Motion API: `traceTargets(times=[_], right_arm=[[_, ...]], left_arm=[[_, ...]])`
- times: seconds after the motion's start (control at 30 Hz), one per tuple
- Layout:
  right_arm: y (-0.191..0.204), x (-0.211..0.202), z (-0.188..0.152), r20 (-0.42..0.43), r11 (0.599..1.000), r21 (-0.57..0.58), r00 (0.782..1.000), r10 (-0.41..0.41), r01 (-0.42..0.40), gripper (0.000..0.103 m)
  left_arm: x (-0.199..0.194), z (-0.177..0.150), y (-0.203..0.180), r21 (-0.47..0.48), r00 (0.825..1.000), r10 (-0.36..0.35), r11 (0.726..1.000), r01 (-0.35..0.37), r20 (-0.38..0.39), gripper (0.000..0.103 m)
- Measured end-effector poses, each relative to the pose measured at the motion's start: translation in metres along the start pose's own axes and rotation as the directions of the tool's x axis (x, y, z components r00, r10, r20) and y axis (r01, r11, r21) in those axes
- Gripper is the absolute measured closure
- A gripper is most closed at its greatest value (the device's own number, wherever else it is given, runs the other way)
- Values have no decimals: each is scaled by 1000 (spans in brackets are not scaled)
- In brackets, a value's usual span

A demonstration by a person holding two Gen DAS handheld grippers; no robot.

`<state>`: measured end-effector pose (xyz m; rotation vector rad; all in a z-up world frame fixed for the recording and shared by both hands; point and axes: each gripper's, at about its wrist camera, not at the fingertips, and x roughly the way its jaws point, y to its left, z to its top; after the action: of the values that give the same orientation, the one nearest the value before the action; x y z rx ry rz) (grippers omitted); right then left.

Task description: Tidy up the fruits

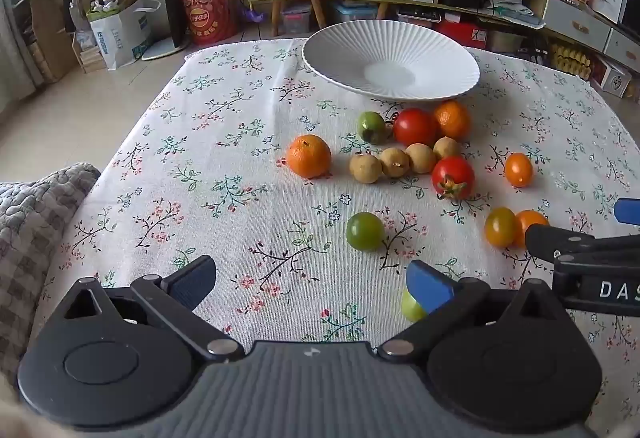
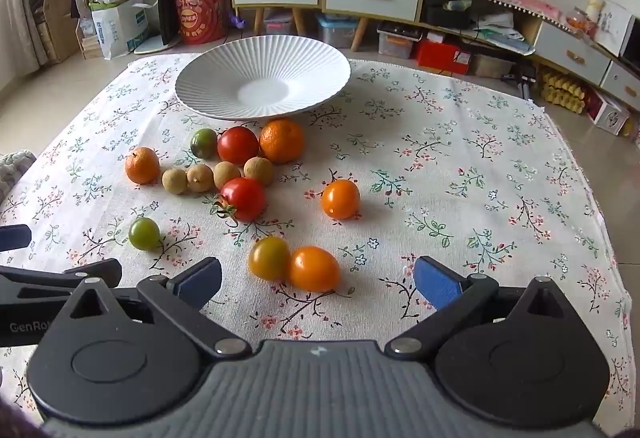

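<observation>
Covering the table, a white floral-printed tablecloth (image 2: 460,166) is seen beneath everything. A wide white ribbed ceramic plate (image 2: 224,70) is set at its far side, with nothing in it. Just in front of the plate, fruits are clustered: two round orange mandarins (image 2: 281,140), two red tomatoes (image 2: 243,198), and four tan longans (image 2: 200,178) in a row, touching one another. Smaller orange cherry tomatoes (image 2: 341,199) and green cherry tomatoes (image 2: 144,233) are scattered nearer. The black left gripper (image 1: 312,280) is held spread wide above bare cloth, nothing pinched. The black right gripper (image 2: 318,280) is likewise spread wide, with a yellow-green tomato (image 2: 269,258) and an orange oval tomato (image 2: 314,268), touching each other, lying just beyond its blue pads (image 2: 436,284).
</observation>
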<state>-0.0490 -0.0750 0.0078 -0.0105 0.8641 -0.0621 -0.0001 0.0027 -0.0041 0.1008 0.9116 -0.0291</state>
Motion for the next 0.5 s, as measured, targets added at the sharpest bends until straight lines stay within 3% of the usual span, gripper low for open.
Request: traceTargets(times=[0.5], right_arm=[[2,-1,1,0,1000,-2,1000,2,-2,0]], left_arm=[[0,0,0,0,1000,0,1000,0,0,9]])
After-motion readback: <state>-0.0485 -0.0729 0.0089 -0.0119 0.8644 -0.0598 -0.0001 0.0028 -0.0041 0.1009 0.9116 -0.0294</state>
